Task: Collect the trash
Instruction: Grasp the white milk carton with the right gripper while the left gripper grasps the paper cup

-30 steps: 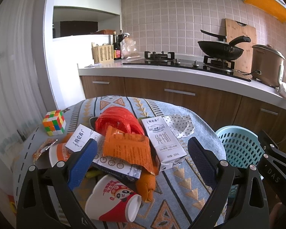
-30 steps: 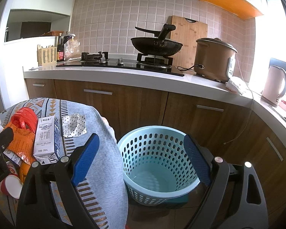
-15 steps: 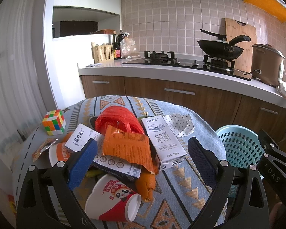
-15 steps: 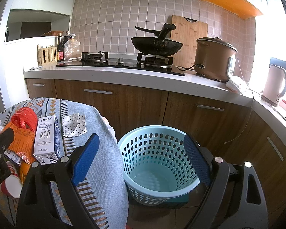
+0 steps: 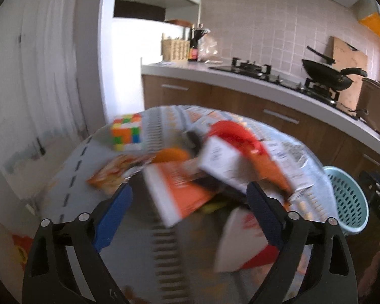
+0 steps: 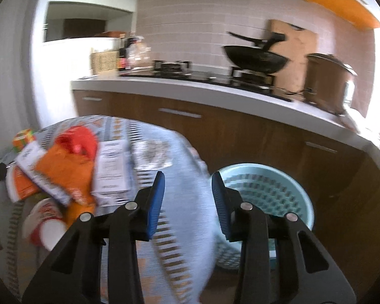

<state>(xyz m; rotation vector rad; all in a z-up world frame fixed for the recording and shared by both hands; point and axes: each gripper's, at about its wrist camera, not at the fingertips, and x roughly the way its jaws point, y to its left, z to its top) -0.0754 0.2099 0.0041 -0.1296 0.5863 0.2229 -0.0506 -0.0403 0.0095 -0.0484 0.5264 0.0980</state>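
Both views are motion-blurred. A heap of trash lies on the round table's patterned cloth (image 5: 83,177): a red plastic bag (image 5: 230,131), an orange wrapper (image 6: 65,169), a white milk carton (image 6: 111,169), a white box (image 5: 220,159), an orange-and-white packet (image 5: 177,190) and a red-and-white paper cup (image 5: 243,240). My left gripper (image 5: 187,217) is open and empty, just in front of the heap. My right gripper (image 6: 187,202) is partly closed and empty, over the table's right edge. The pale blue basket (image 6: 266,192) stands on the floor right of the table.
A colour cube (image 5: 126,131) sits at the table's far left. A polka-dot paper (image 6: 154,154) lies behind the carton. Behind runs the counter (image 6: 215,93) with stove, black wok (image 6: 253,60), cutting board and brown cooker (image 6: 326,81).
Both grippers have swung left fast. The left one has moved in close to the heap. The right gripper's jaws have narrowed from wide open, and it now looks over the table edge.
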